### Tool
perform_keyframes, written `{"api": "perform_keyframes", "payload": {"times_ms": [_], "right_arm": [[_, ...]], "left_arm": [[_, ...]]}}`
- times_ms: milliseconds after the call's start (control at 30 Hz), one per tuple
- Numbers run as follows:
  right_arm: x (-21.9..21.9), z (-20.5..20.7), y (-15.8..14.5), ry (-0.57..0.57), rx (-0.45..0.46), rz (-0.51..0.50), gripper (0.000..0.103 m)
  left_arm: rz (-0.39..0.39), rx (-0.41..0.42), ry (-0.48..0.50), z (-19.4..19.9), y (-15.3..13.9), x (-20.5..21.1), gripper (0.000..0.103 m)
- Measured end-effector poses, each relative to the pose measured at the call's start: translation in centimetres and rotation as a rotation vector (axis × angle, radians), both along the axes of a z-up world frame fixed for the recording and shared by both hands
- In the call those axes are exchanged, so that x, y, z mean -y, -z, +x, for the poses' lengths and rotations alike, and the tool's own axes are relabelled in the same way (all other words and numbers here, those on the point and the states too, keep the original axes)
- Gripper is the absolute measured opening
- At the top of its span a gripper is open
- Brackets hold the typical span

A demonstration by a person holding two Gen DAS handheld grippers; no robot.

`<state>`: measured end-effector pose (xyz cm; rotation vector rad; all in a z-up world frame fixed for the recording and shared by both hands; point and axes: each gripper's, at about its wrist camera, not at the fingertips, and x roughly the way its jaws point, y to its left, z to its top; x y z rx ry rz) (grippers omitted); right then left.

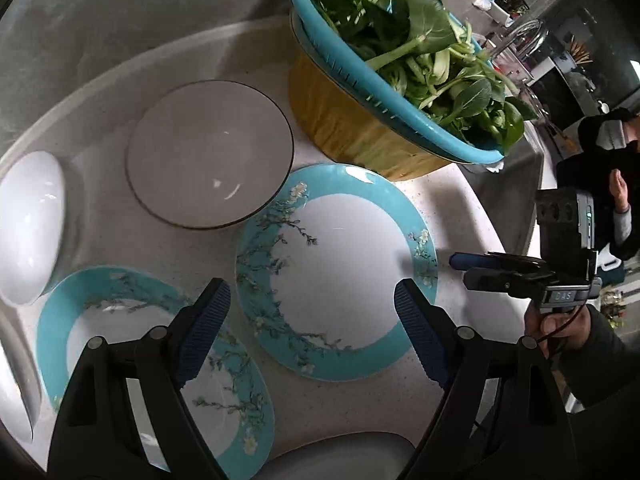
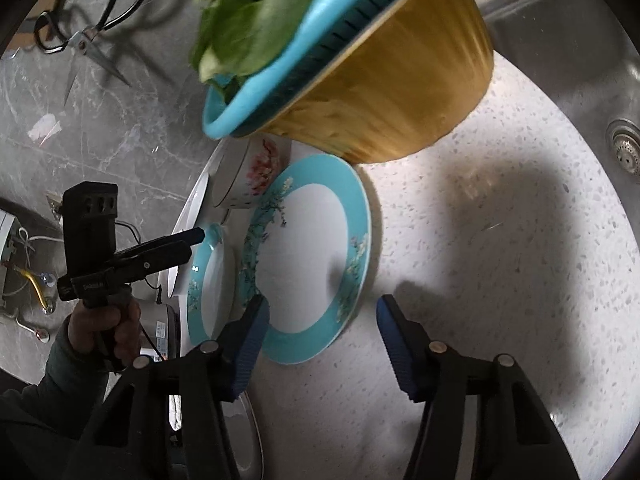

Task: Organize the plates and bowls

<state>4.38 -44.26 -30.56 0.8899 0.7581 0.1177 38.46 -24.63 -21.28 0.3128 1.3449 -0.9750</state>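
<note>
Left gripper point(image 1: 312, 312) jaws wide, empty – above two blue-rimmed plates point(image 1: 336, 272). Right gripper point(image 2: 322, 328) partly open, nothing held – over plate edge, by grey bowl point(image 1: 210, 154)

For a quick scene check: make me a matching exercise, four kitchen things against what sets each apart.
Things:
1. colander
2. grey bowl
3. scissors
4. flowered bowl

Descriptions:
A. pink blossoms on its side
B. empty, dark rim, beside a blue-rimmed plate
C. lying on the grey marbled surface
D. blue, filled with leafy greens

Pairs: 1-D, 2-B, 3-C, 4-A
</note>
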Motion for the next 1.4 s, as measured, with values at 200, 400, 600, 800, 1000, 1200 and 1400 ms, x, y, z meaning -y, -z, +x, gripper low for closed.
{"api": "perform_keyframes", "payload": {"times_ms": [200,400,600,800,1000,1200,1400], "right_arm": [[1.0,-0.1,0.9,-0.013,-0.006,0.017,0.058],[1.6,-0.3,1.4,-0.004,-0.017,0.030,0.058],[1.5,0.2,1.5,-0.019,-0.023,0.045,0.054],[1.7,0.3,1.5,-0.029,-0.012,0.056,0.053],[1.9,1.0,1.6,-0.049,0.004,0.086,0.050],[2.0,2.0,1.7,-0.064,0.008,0.099,0.048],[1.5,2.7,1.7,-0.092,0.001,0.117,0.048]], "left_arm": [[0.026,-0.061,0.034,1.3,2.2,0.9,0.072],[0.055,-0.073,0.020,2.8,3.5,0.3,0.072],[0.070,-0.128,0.022,3.7,5.3,0.1,0.072],[0.062,-0.176,0.025,4.8,6.3,-0.1,0.069],[0.070,-0.186,0.029,5.0,6.3,-0.3,0.061],[0.093,-0.193,0.046,5.2,6.5,-0.3,0.056],[0.121,-0.211,0.075,5.4,6.3,-0.4,0.053]]}}
